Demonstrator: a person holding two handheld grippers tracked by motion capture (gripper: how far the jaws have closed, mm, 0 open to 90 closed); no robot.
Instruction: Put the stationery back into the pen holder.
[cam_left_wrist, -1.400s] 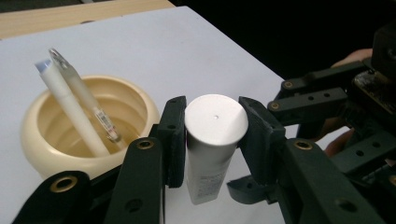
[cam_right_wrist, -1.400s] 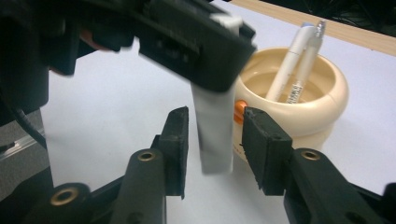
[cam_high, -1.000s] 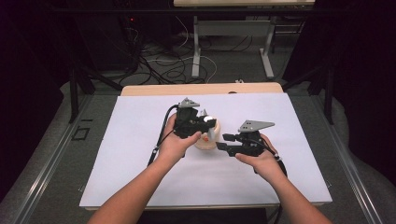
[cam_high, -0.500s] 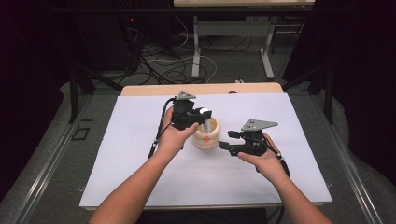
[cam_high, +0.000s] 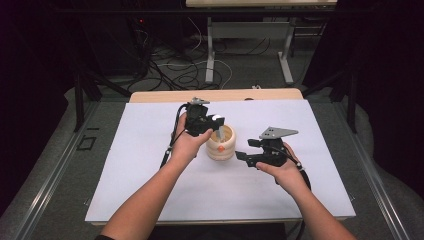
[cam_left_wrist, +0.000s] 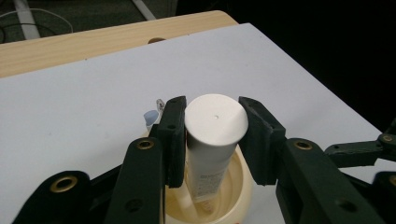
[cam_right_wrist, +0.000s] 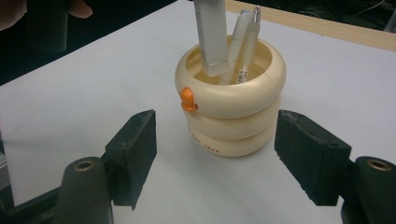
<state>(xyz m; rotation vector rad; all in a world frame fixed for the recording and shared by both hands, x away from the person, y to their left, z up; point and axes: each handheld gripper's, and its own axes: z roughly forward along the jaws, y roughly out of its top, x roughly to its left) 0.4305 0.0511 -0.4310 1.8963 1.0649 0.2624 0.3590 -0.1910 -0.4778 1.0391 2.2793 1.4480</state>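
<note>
Tube insertion into ringed holder

The white table (cam_high: 150, 165) carries the cream holder (cam_right_wrist: 231, 109); the right gripper (cam_right_wrist: 224, 158), jaws spread, flanks it for steadying, while the left gripper (cam_left_wrist: 212, 135) clamps the white tube (cam_left_wrist: 212, 140) upright, lowering it inside.

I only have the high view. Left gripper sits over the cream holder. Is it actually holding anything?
Observer: Yes. The left gripper has its jaws against both sides of a white tube, cap end towards its camera.
Operator: Is the tube inside the holder?
Observer: Its lower end is inside the rim of the cream holder, slanted, beside two pens.
Operator: And the right gripper?
Observer: The right gripper is open, short of the holder, touching nothing.
</note>
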